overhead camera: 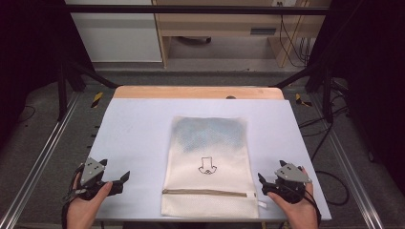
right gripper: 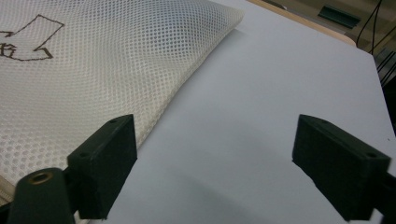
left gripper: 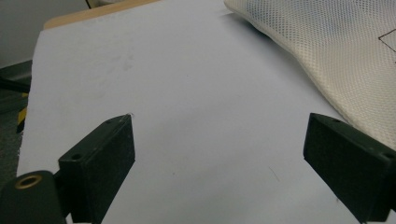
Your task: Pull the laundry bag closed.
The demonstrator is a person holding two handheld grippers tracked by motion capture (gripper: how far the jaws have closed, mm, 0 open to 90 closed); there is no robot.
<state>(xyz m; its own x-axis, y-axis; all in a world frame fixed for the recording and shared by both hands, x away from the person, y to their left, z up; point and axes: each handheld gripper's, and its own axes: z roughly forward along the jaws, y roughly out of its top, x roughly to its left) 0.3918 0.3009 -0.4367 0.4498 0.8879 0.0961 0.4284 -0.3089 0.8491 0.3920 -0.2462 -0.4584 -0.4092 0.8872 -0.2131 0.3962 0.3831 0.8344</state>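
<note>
A cream mesh bag (overhead camera: 207, 167) lies flat in the middle of the white table (overhead camera: 138, 129), its zipper (overhead camera: 205, 192) near the front edge and a small black arrow mark on its face. Something bluish shows through its far half. My left gripper (overhead camera: 114, 171) rests open at the front left, apart from the bag. In the left gripper view the jaws stand wide over bare table with the mesh bag (left gripper: 327, 51) off to the right. My right gripper (overhead camera: 271, 171) is open at the front right, close beside the bag's edge (right gripper: 93, 65), nothing between its jaws.
A wooden strip (overhead camera: 198, 92) borders the table's far edge. Metal frame rails (overhead camera: 38, 162) run along both sides. Cables (overhead camera: 329, 181) lie on the floor to the right. A wooden cabinet (overhead camera: 229, 28) stands behind the table.
</note>
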